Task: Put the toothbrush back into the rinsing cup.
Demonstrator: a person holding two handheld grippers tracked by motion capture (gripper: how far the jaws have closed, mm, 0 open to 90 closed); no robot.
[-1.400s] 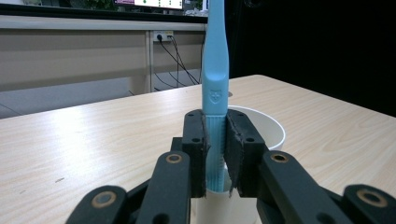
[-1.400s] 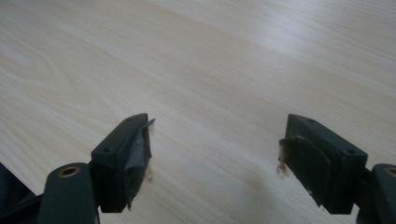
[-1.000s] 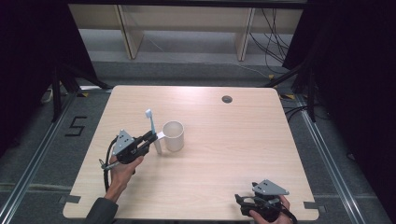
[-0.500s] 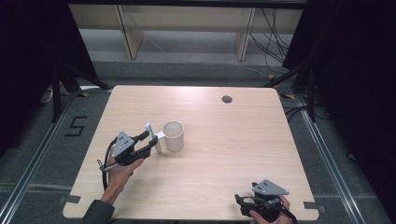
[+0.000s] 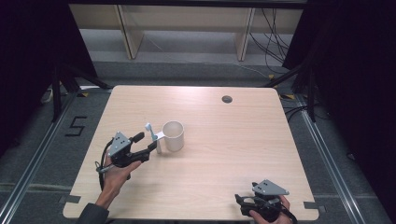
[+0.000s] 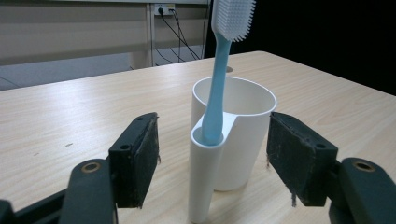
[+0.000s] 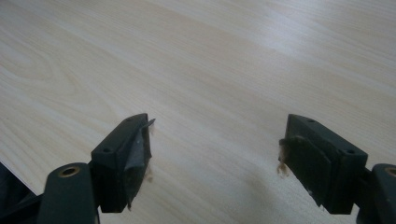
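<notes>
White cup with a blue toothbrush in its side slot, my left tool spread open around it.

White cup [image 5: 173, 135] stands upright on the pale wooden tabletop [image 5: 224, 126], left of centre, and the blue toothbrush [image 6: 220, 79] rises from the narrow holder on the cup's left side, bristles at the top, leaning slightly. My left tool [image 5: 145, 142] sits just left of the cup; its jaws have just been opening and now stand wide, 1 pad on each side of the holder, neither pad touching it. My right tool [image 5: 243, 205] rests well apart at the near right edge of the tabletop, its 2 jaws wide with bare wood between them.
</notes>
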